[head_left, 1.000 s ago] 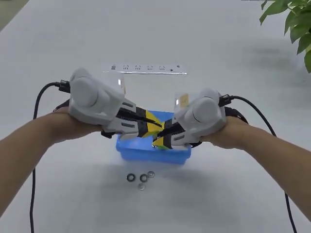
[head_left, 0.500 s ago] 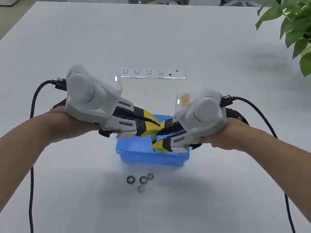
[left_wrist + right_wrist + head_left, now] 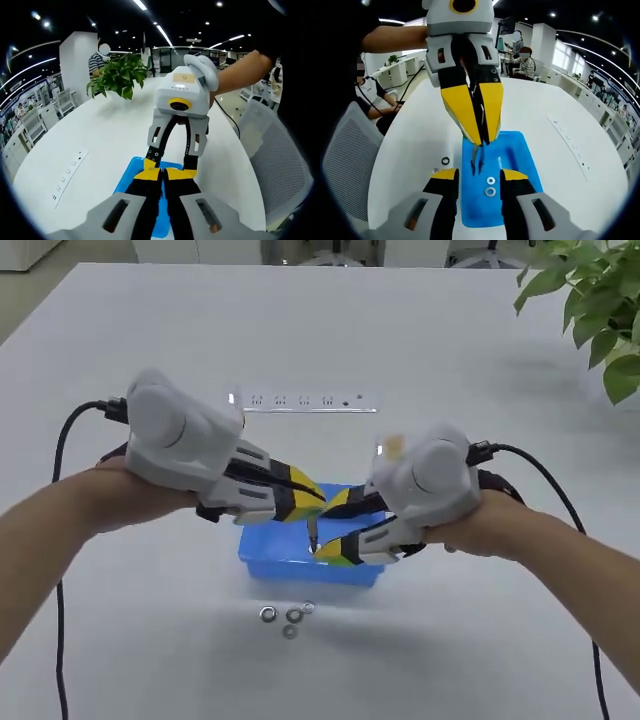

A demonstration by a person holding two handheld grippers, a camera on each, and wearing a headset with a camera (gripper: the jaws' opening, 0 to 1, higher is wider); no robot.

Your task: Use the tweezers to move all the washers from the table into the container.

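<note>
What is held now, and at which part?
The left gripper holds the tweezers by their upper end, tips free over the blue container. The right gripper, jaws open, holds nothing.

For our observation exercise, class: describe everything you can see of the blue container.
The blue container is a shallow, open, rectangular tray, plastic by its look, lying flat on the white table. Two washers lie inside. The tweezers held in the left tool point down into it; contact is unclear.

White power strip (image 3: 303,402), leafy plant (image 3: 585,310), mesh chair (image 3: 272,150)
</note>
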